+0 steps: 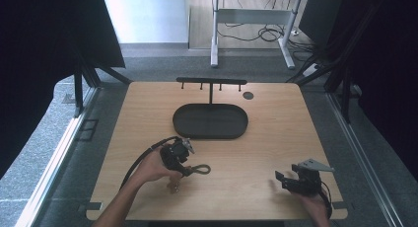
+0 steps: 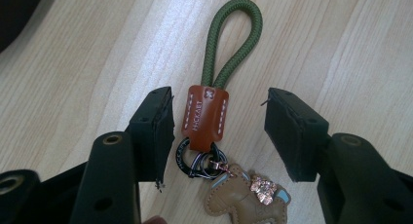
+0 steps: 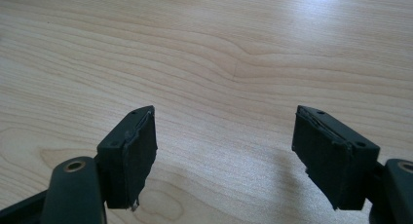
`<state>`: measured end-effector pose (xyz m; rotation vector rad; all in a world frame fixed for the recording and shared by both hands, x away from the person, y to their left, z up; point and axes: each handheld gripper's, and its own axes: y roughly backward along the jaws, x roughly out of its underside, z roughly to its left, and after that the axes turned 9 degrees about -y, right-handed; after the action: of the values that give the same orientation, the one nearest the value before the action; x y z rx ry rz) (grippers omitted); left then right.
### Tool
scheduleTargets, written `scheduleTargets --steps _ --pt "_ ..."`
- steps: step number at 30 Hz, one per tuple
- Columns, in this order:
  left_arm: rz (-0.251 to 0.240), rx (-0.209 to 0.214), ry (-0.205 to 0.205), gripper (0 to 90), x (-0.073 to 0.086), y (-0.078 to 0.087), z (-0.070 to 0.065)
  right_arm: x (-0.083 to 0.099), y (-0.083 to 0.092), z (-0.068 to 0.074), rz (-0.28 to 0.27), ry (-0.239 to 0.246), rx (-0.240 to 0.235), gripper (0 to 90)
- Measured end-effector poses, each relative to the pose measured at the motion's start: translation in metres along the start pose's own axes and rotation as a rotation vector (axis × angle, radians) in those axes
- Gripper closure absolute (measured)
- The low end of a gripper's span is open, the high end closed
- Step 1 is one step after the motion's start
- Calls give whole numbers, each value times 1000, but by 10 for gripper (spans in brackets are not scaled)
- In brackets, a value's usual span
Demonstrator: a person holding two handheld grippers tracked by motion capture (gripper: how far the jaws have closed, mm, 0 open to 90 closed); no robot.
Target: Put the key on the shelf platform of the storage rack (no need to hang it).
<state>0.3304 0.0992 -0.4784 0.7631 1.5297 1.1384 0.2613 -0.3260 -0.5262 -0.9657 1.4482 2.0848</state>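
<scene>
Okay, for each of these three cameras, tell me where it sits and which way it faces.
High view: above the near edge, facing forward and down on the wooden table; both forearms show.
Left gripper view: on the left claw, looking along open jaws at the green-rope, brown-leather keychain.
Right gripper view: on the right claw, facing bare wood.
Shared: the keychain appears in the high and left gripper views.

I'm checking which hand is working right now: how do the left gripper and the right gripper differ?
The left gripper has the keychain's brown leather tab between its open jaws, pads not touching it; the right gripper has bare table between its jaws. The left sits mid-table near the black tray; the right sits by the near right corner. Both are open.
</scene>
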Motion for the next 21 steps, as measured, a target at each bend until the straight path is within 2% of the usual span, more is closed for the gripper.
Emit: scheduleTargets --steps 6,21 --pt "16 -4 -5 448 -2 0 1 -1 2 3 -6 -1 -15 245" --pt "61 1 -19 476 -3 -7 3 0 0 3 1 4 -13 245"
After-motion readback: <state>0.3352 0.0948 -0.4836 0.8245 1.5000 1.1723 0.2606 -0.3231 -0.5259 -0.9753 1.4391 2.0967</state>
